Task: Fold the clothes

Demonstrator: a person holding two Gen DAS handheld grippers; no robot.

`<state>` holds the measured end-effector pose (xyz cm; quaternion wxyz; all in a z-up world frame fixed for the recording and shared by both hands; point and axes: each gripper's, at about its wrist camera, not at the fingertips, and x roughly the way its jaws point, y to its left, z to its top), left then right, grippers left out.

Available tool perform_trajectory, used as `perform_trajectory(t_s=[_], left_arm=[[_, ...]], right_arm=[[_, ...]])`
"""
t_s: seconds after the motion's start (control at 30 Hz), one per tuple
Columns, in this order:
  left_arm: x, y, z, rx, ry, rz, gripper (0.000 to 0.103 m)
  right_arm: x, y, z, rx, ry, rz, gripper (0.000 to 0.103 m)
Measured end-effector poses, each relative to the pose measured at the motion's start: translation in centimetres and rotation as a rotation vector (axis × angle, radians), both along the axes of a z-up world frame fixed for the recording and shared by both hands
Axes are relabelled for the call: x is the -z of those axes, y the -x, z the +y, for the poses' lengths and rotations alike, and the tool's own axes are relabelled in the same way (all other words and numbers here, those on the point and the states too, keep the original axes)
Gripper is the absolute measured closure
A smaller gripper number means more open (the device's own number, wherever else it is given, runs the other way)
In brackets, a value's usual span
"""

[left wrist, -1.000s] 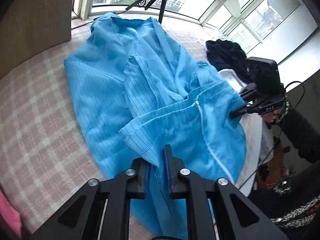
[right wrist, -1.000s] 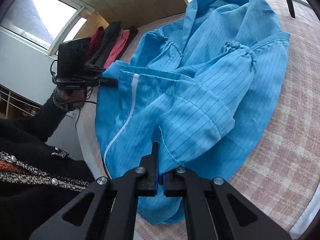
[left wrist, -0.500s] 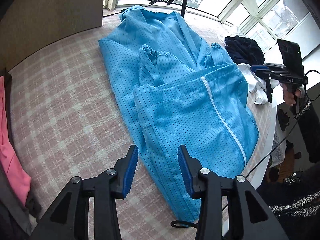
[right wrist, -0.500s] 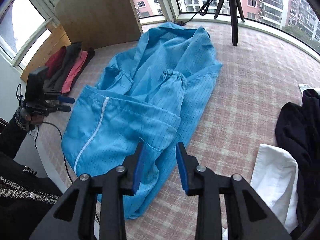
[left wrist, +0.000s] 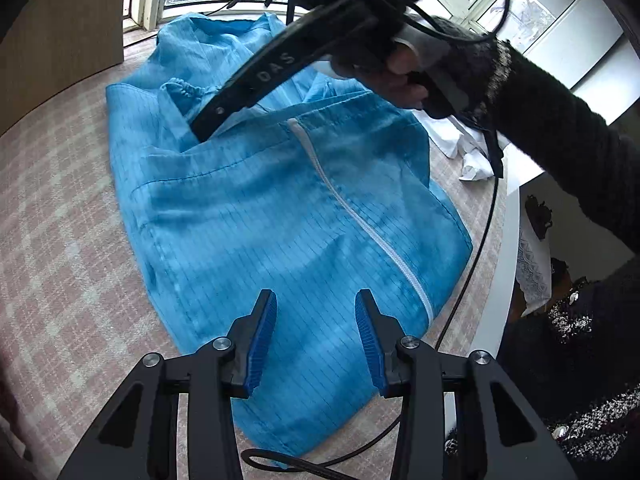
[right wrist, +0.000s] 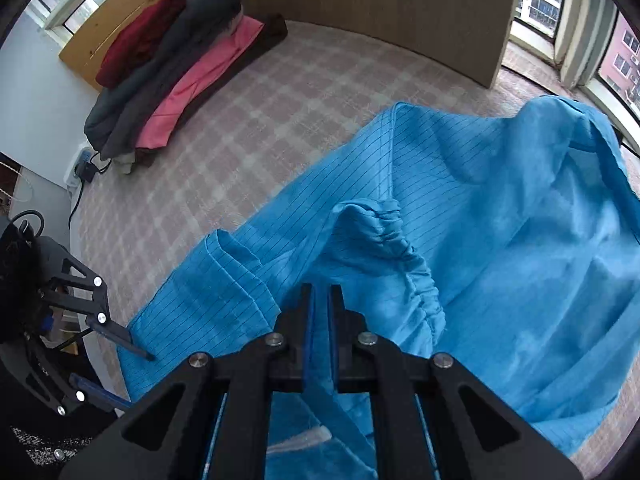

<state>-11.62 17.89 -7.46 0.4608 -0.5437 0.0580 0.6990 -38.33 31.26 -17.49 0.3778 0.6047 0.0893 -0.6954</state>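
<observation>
Blue pinstriped coat [left wrist: 280,208] lying on pink-checked surface, hem half folded up over body, white zipper [left wrist: 356,216] running diagonally along top layer. Elastic-gathered sleeve cuff [right wrist: 404,256] resting on chest area just above folded edge. Collar end farthest away, near window. Fabric creased, lower hem corner near table edge.

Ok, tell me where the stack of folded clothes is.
Right wrist view, upper left: the folded stack lies on the checked cover against the wooden board, apart from the blue garment.

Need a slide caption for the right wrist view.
Right tool nearly closed over the blue coat near its elastic cuff; folded stack behind.
</observation>
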Motion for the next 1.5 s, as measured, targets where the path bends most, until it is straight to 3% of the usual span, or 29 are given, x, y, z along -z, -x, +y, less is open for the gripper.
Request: perform_trajectory(t_s=[0.07, 0.13, 0.27, 0.37, 0.43, 0.57, 0.63, 0.73, 0.77, 0.83, 0.87, 0.9, 1.03, 1.07, 1.13, 1.2, 1.23, 1.33, 1.43, 1.47, 1.5], left_arm=[[0.6, -0.8, 1.0, 0.043, -0.016, -0.011, 0.064], [1.6, -1.6, 2.2, 0.088, -0.003, -0.02, 0.064], [2.8, -2.3, 3.1, 0.126, 0.024, -0.037, 0.064], [1.2, -1.1, 1.8, 0.085, 0.021, -0.003, 0.064], [-0.1, -0.2, 0.7, 0.053, 0.018, 0.026, 0.064], [-1.9, 3.9, -1.4, -0.03, 0.022, 0.103, 0.064], [-1.6, 5.9, -1.6, -0.035, 0.043, 0.127, 0.064], [0.4, 8.1, -0.8, -0.02, 0.078, 0.123, 0.064], [1.1, 8.7, -0.4, -0.016, 0.098, 0.11, 0.066], [1.7, 9.3, -0.2, -0.023, 0.128, 0.093, 0.066], [1.3, 9.2, -0.4, -0.03, 0.128, 0.099, 0.067], [0.5, 8.9, -0.9, -0.037, 0.116, 0.117, 0.067], [-2.1, 6.9, -3.6, -0.081, 0.106, 0.173, 0.062], [-2.3, 6.4, -4.4, -0.095, 0.105, 0.175, 0.061], [-1.8, 5.5, -5.9, -0.124, 0.099, 0.158, 0.058], [-0.6, 5.3, -6.4, -0.149, 0.105, 0.11, 0.057], [0.1, 5.5, -6.4, -0.162, 0.112, 0.088, 0.057], [1.3, 5.8, -6.0, -0.176, 0.112, 0.057, 0.057], [1.7, 6.2, -5.1, -0.158, 0.082, 0.06, 0.059], [1.8, 6.4, -4.7, -0.157, 0.068, 0.056, 0.06], [1.8, 6.6, -4.4, -0.155, 0.057, 0.054, 0.066]], right_arm=[[1.1, 1.0, -0.7, -0.031, 0.064, -0.125, 0.096], [1.9, 2.4, -0.6, 0.01, 0.163, -0.237, 0.096], [5.1, 5.5, 1.8, 0.279, 0.255, -0.396, 0.099], [4.5, 4.9, 2.1, 0.249, 0.246, -0.37, 0.099], [2.6, 3.9, 2.6, 0.213, 0.234, -0.313, 0.099], [-2.2, 2.0, 4.8, 0.188, 0.19, -0.124, 0.098], [-4.2, 0.9, 6.2, 0.176, 0.175, -0.042, 0.098], [-4.6, -0.6, 6.9, 0.13, 0.151, -0.019, 0.098], [-3.8, -1.4, 6.5, 0.107, 0.107, -0.006, 0.098], [-1.4, -2.4, 5.6, 0.084, -0.078, 0.067, 0.098], [-0.3, -2.6, 5.8, 0.097, -0.19, 0.103, 0.098], [0.0, -2.7, 6.6, 0.132, -0.239, 0.124, 0.098], [-6.3, -6.1, 15.2, 0.413, 0.031, 0.15, 0.097], [-7.6, -7.9, 17.5, 0.497, 0.059, 0.173, 0.095], [-8.2, -11.9, 20.7, 0.624, 0.039, 0.195, 0.077], [-6.9, -15.1, 22.7, 0.708, 0.002, 0.16, 0.066], [-5.7, -16.3, 23.1, 0.736, -0.005, 0.126, 0.066], [-1.8, -18.2, 21.7, 0.753, 0.031, 0.028, 0.066], [-0.5, -18.3, 20.0, 0.721, 0.004, 0.075, 0.067], [-0.1, -18.2, 19.7, 0.716, 0.015, 0.078, 0.072], [0.3, -18.0, 20.0, 0.719, 0.09, 0.031, 0.098]])
